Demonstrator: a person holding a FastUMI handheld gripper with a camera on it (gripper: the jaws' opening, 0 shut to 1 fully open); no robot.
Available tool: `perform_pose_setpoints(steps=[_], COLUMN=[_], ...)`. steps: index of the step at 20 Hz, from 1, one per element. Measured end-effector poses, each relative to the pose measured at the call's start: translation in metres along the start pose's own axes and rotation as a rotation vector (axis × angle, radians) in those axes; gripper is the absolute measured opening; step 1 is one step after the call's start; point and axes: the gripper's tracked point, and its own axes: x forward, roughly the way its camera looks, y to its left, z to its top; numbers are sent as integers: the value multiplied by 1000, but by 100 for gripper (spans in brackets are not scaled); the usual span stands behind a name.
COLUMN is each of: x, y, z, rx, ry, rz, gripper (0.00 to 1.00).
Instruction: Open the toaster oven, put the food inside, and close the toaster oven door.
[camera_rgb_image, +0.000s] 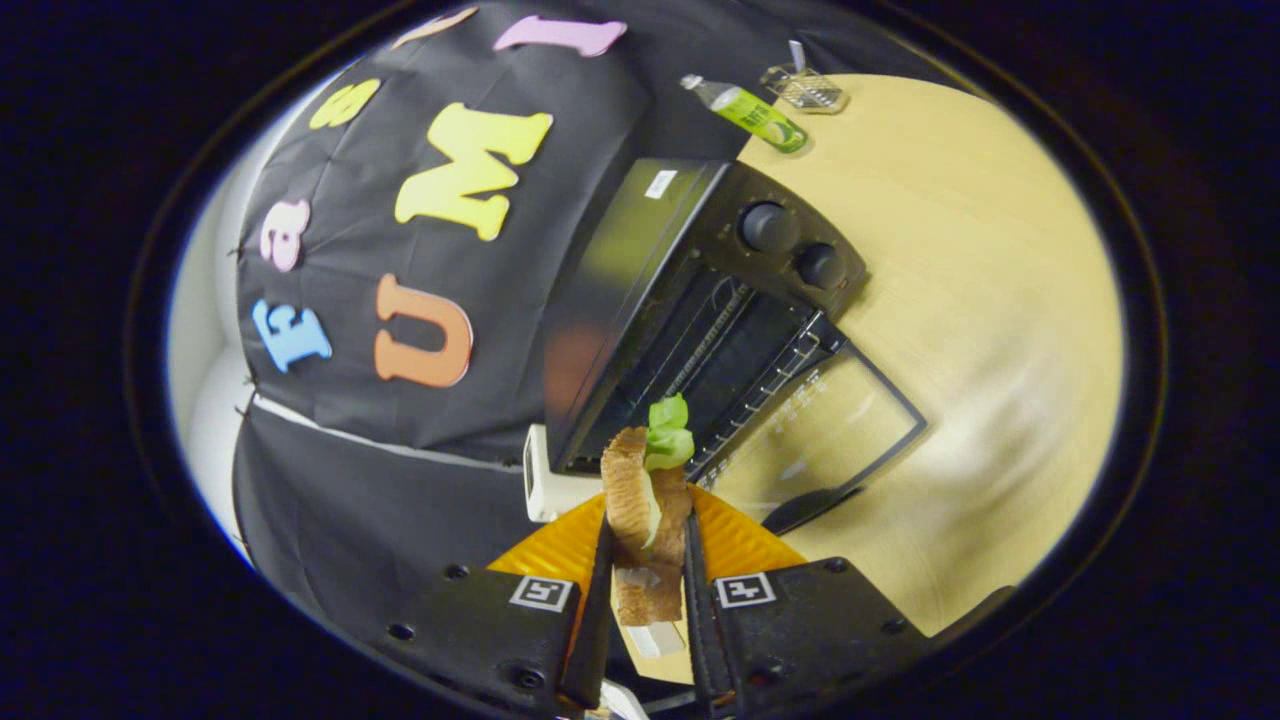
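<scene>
The toaster oven serves as reference; its door hangs fully open and the wire rack inside is exposed. Just before its opening, the gripper is clamped on a sandwich, both fingers pressing its bread slices, a lettuce leaf protruding toward the cavity. An orange plate lies under the fingers, near the door. Beyond the oven, on the wooden table, stand a green bottle and a small wire basket.
</scene>
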Motion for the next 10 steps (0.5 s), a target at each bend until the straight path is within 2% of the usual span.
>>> perform_pose_setpoints(steps=[6,10], x=[63,107], y=[-16,-29], z=[48,64], rx=[123,147], ry=[-136,-174], rz=[92,110], gripper=[38,39])
